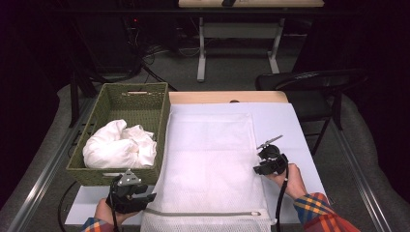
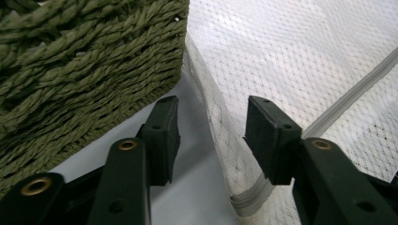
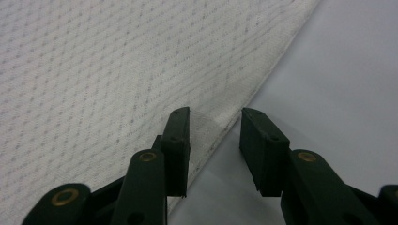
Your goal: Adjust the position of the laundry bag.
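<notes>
White mesh laundry bag (image 1: 208, 159) lies flat on lavender-covered counter (image 1: 290, 121), zip (image 1: 203, 213) along near edge, shut as far as I can tell. Green woven basket (image 1: 145, 104) at left w/ white bundled cloth (image 1: 120, 145) inside. Left hand-held gripper (image 1: 145, 197) low by bag's near-left corner, jaws wide, straddling bag's side edge, nothing pinched. Right hand-held gripper (image 1: 261, 168) at bag's right edge, jaws narrowly apart, edge between them, not clamped. Step, prob.: taking hold of bag edges. Next: close both on mesh w/o catching the counter cover.

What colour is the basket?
Olive green woven basket, seen best in the high view.
</notes>
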Available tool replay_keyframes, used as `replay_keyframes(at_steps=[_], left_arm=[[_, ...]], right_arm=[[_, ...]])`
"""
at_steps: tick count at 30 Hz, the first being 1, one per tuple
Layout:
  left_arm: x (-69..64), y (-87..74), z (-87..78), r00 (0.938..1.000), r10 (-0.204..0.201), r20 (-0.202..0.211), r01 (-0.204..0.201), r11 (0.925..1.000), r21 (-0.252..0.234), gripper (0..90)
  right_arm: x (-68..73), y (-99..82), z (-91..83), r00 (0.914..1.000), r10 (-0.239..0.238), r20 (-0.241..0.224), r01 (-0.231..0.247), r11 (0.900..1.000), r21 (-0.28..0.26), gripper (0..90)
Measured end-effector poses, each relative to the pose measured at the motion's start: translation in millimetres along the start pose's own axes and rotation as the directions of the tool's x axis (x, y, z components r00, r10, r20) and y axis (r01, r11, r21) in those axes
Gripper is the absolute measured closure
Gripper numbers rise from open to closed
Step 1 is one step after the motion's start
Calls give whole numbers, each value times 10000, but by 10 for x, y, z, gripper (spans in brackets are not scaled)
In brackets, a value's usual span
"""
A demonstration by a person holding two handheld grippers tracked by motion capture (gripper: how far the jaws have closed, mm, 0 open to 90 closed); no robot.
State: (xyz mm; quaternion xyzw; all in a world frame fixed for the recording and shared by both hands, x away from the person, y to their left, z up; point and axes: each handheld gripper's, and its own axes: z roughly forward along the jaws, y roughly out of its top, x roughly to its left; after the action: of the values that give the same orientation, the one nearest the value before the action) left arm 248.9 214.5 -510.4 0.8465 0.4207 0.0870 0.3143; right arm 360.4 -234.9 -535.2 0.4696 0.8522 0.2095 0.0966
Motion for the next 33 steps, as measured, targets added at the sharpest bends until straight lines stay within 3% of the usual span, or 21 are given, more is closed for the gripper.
replay_keyframes(at_steps=[17, 23, 33], left_arm=[[41, 1, 110, 9998, -148, 136, 140, 9982, 590, 765], [45, 2, 115, 9996, -148, 252, 133, 9982, 576, 859], [23, 16, 134, 9998, -20, 196, 10, 9985, 546, 876]], right_arm=[[32, 6, 9, 9994, -21, -349, 18, 10000, -74, 868], [25, 5, -6, 9995, -39, -306, 36, 10000, -83, 882], [-10, 3, -65, 9997, 62, -228, -68, 9997, -250, 886]])
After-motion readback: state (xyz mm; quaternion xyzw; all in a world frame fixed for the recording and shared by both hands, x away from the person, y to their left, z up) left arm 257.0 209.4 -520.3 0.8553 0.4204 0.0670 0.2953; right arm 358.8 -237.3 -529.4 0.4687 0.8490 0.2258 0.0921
